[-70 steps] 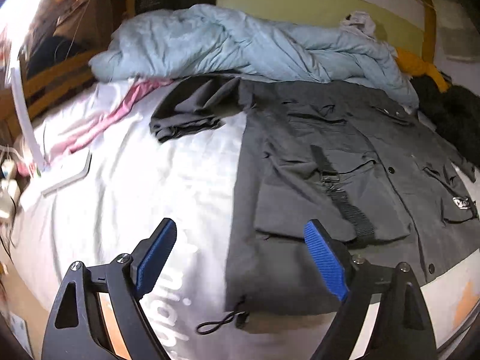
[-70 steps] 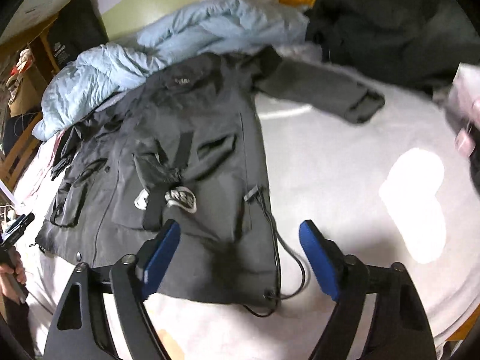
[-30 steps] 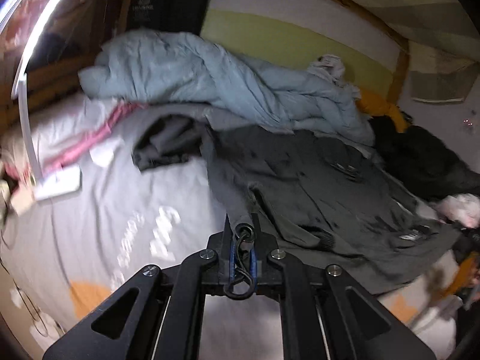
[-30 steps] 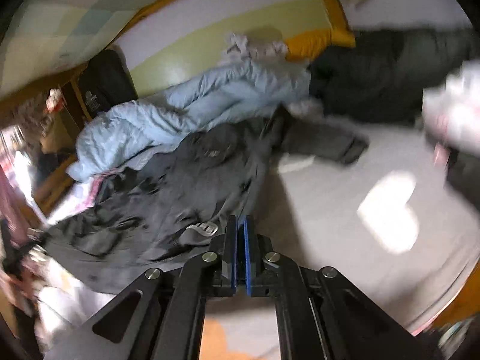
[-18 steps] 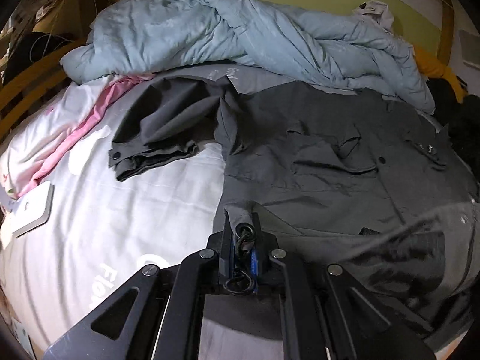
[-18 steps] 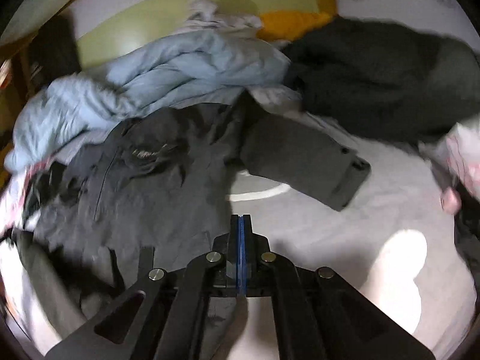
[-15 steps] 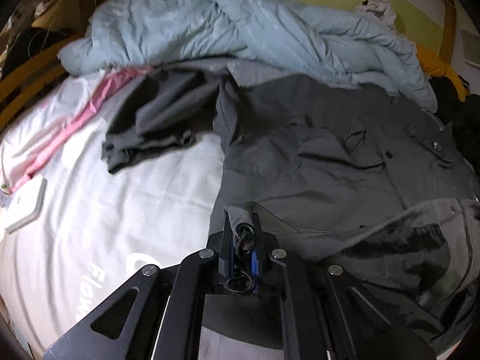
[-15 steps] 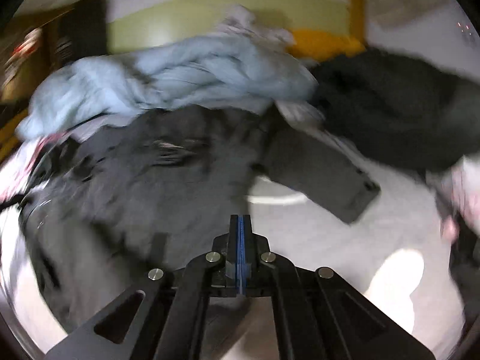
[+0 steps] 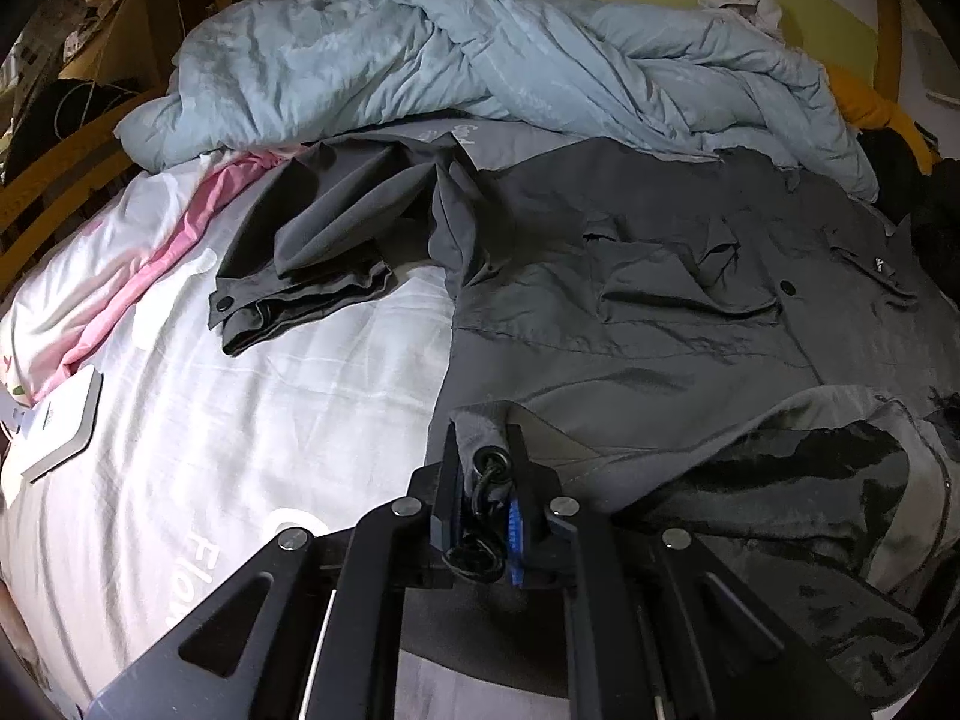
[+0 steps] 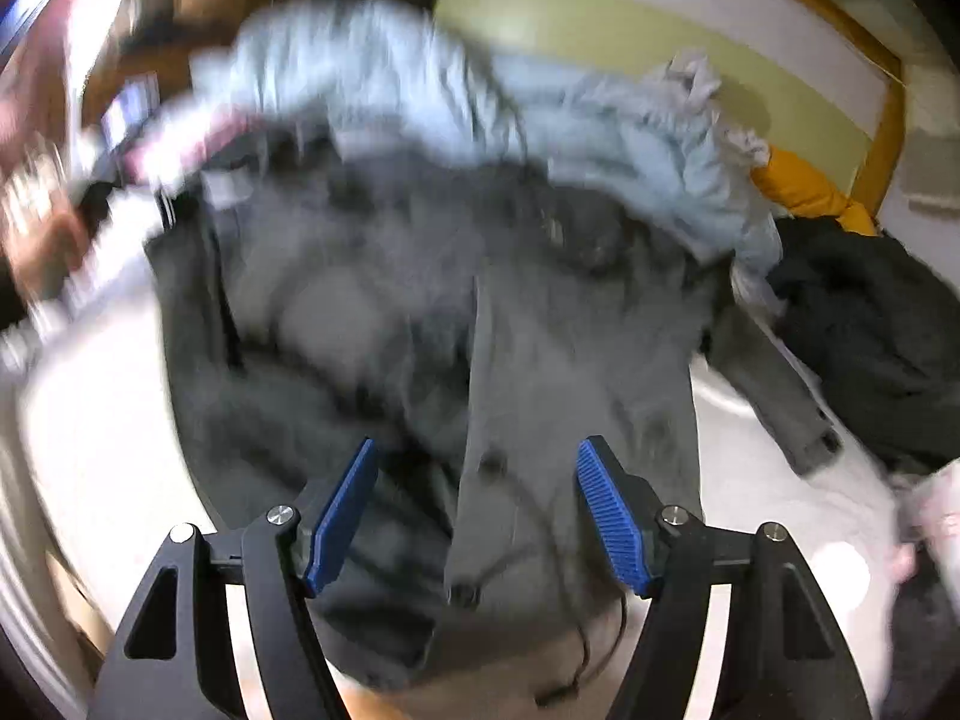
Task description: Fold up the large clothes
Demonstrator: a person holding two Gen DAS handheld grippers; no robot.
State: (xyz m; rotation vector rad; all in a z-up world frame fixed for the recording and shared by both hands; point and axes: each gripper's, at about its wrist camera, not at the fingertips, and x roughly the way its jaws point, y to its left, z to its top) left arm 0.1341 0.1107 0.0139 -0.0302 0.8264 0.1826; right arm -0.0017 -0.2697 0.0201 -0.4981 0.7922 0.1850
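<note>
The left gripper [image 9: 485,483] pinches the grey jacket's [image 9: 660,300] hem corner; the right gripper [image 10: 477,516] hangs spread, empty. Folding looks barely begun, sleeves [image 9: 312,252] unfolded.

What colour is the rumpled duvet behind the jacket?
Light blue duvet, clearest in the left wrist view.

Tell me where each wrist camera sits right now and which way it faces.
Left wrist: low over the white bedsheet, facing the headboard; left gripper shut on the dark grey jacket at its hem corner.
Right wrist: above the jacket's hem, blurred, facing the headboard; right gripper open, holding nothing.
Shared: the jacket, the pale blue crumpled duvet and the yellow-green headboard panel.
</note>
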